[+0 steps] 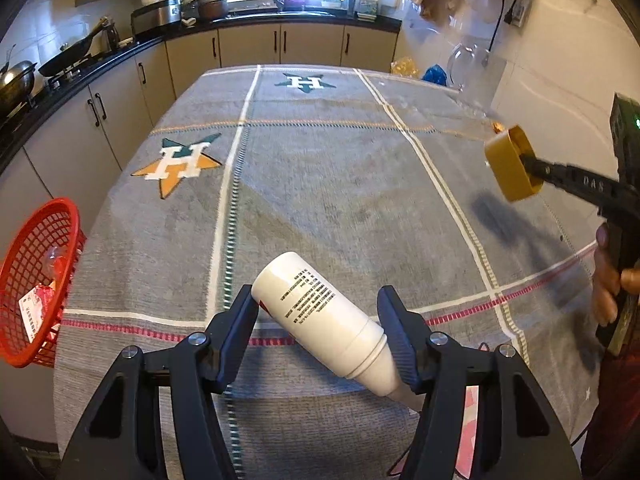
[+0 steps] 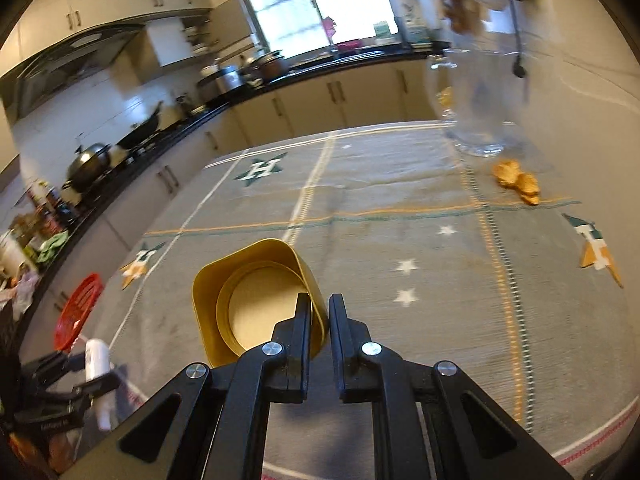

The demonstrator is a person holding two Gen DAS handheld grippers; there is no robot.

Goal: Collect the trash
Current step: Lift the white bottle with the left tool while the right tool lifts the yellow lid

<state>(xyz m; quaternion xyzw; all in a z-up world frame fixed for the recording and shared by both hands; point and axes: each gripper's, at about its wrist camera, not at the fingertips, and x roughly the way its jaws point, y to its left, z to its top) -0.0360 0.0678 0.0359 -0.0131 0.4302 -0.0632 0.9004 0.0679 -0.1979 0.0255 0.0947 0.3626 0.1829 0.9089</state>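
Observation:
My left gripper (image 1: 320, 332) is shut on a white plastic bottle (image 1: 320, 316) with printed text, held slantwise above the near end of the table; it also shows in the right wrist view (image 2: 98, 360). My right gripper (image 2: 320, 312) is shut on the wall of a yellow square box (image 2: 256, 292), open side toward the camera, held above the table. From the left wrist view the yellow box (image 1: 510, 168) hangs at the right, over the table. A red mesh basket (image 1: 36, 280) with wrappers in it hangs off the table's left edge, also in the right wrist view (image 2: 78, 308).
The table carries a grey cloth (image 1: 320, 160) with star prints. A clear glass jug (image 2: 476, 100) and orange crumpled scraps (image 2: 518, 184) sit at the far right by the wall. Kitchen counters with pots (image 1: 80, 56) run along the left and back.

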